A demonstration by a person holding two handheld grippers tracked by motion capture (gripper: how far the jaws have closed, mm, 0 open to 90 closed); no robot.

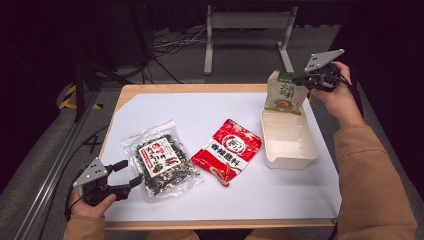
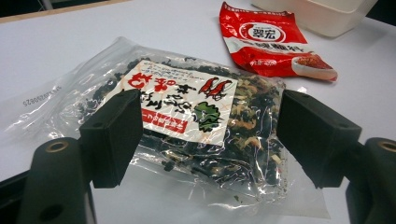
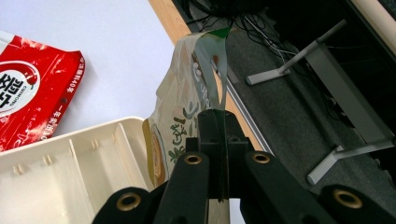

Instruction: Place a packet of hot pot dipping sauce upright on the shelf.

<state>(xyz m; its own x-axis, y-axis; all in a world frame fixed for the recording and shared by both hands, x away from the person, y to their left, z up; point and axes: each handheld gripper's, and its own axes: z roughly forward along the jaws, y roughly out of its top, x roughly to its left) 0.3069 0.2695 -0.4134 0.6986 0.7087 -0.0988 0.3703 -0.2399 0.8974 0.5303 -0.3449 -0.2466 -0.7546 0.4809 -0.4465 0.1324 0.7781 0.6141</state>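
Observation:
My right gripper (image 1: 303, 79) is shut on the top edge of a beige snack pouch (image 1: 285, 92), which hangs over the far end of a cream tray (image 1: 288, 150). Seen from the right gripper view, the pouch (image 3: 180, 116) droops from the pinched jaws of my right gripper (image 3: 219, 140) beside the tray (image 3: 65, 177). My left gripper (image 1: 127, 176) stands open at the near left, its jaws facing a clear bag of dark seaweed (image 1: 162, 161). From the left gripper view the bag (image 2: 187, 121) lies just beyond the open left gripper (image 2: 205, 135), apart from its pads.
A red seasoning packet (image 1: 227, 150) lies in the middle of the white sheet (image 1: 200, 110), between the seaweed bag and the tray. Metal stand legs (image 1: 245, 30) and cables sit on the floor beyond the table's far edge.

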